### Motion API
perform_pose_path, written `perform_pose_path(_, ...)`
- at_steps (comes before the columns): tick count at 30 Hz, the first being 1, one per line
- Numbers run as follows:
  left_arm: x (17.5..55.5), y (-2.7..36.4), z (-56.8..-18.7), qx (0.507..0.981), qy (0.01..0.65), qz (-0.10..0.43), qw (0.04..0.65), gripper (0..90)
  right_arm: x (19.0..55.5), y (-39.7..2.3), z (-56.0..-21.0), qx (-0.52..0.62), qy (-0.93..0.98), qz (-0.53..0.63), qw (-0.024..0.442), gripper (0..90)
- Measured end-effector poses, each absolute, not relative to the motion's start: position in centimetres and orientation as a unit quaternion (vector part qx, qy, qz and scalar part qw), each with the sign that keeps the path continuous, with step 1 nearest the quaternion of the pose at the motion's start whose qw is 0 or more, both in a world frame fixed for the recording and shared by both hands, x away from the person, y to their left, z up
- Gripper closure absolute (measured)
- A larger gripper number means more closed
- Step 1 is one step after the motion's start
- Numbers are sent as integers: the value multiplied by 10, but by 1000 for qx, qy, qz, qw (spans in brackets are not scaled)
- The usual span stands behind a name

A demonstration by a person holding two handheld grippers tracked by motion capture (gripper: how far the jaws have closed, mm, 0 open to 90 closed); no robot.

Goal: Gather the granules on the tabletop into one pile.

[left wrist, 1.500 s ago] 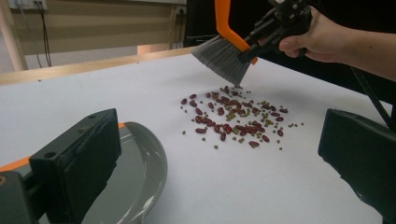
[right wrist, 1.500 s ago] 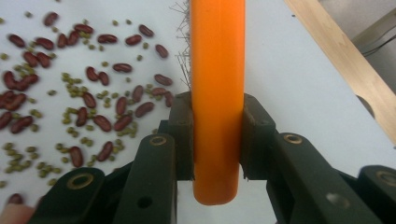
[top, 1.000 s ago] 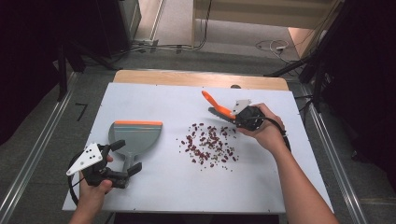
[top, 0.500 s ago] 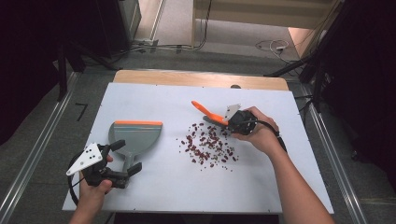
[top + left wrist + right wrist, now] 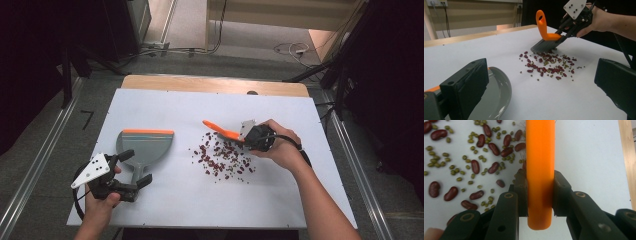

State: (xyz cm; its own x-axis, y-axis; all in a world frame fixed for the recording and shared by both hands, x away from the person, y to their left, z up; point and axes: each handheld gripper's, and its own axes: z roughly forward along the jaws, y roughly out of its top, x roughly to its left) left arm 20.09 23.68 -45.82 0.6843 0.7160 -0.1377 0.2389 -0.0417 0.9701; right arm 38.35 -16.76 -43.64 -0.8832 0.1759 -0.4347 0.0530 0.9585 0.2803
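A: On the white desk (image 5: pixel 165 107), in the high view, where is the dustpan and what is inside it?

B: The grey dustpan (image 5: pixel 145 146) with an orange lip lies at the left part, and its handle points toward the left claw (image 5: pixel 131 169). That claw stands wide, one jaw at each side of the handle; if it touches, I cannot tell. The pan looks empty. The beans (image 5: pixel 222 157) are spread on the bare desk between the pan and the right claw (image 5: pixel 246 136), which grips the orange brush (image 5: pixel 222 131) at the far right edge of the pile.

A: Is there room to move?

B: Yes, bare white surface lies between the beans and the pan lip, and also in front, toward the near edge. A wooden strip (image 5: pixel 215 84) runs along the far edge.

A: And the left gripper view?

B: The two black jaws are far apart. The pan rim (image 5: pixel 504 87) curves low at the left. The brush bristles (image 5: pixel 545 45) touch the far side of the beans (image 5: pixel 549 66).

A: The right gripper view?

B: The jaws press both sides of the orange handle (image 5: pixel 540 172). Red and small green beans (image 5: pixel 474 165) lie at the left of it. I can read no writing.
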Motion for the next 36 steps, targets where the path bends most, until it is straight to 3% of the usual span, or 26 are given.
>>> perform_pose_path(10, 202, 234, -458, 697, 342, 197, 599, 0, 391, -174, -424, 96, 947, 176, 253, 685)
perform_pose_path(23, 200, 236, -455, 689, 341, 198, 608, 0, 408, -116, -435, 60, 950, 113, 285, 684)
perform_pose_path(36, 200, 237, -456, 690, 343, 200, 606, 0, 397, -109, -439, 23, 964, 104, 245, 687)
